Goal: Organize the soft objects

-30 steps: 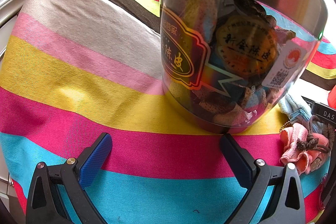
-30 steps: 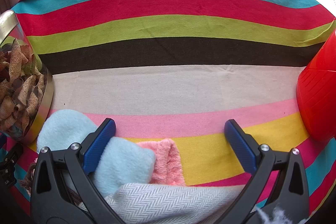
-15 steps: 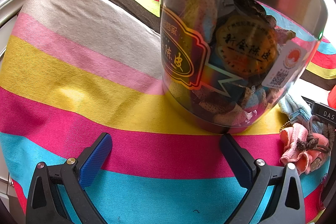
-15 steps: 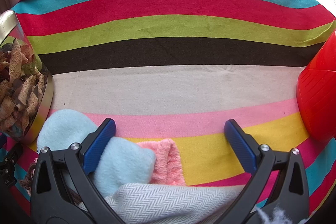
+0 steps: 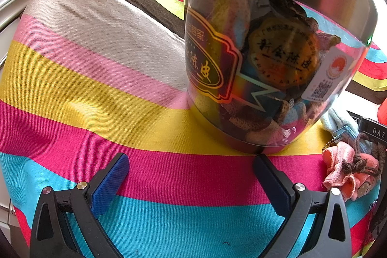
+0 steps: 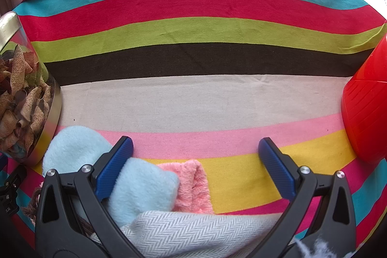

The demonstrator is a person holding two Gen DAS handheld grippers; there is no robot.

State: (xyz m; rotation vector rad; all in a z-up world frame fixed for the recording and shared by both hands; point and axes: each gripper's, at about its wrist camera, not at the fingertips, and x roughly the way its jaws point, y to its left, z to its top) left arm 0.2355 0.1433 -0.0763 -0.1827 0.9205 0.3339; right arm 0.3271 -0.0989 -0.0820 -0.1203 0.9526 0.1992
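With both the left claw and the right claw spread and empty, the pale blue fleece and pink fleece at seven o'clock are easily dragged together — the layers overlap, so one snags another.

Each camera looks forward low over the striped cloth. The left view sits very near the jar; the right view catches that jar at its left edge.

Black plastic left gripper and right gripper, blue textured pads, silver screws.
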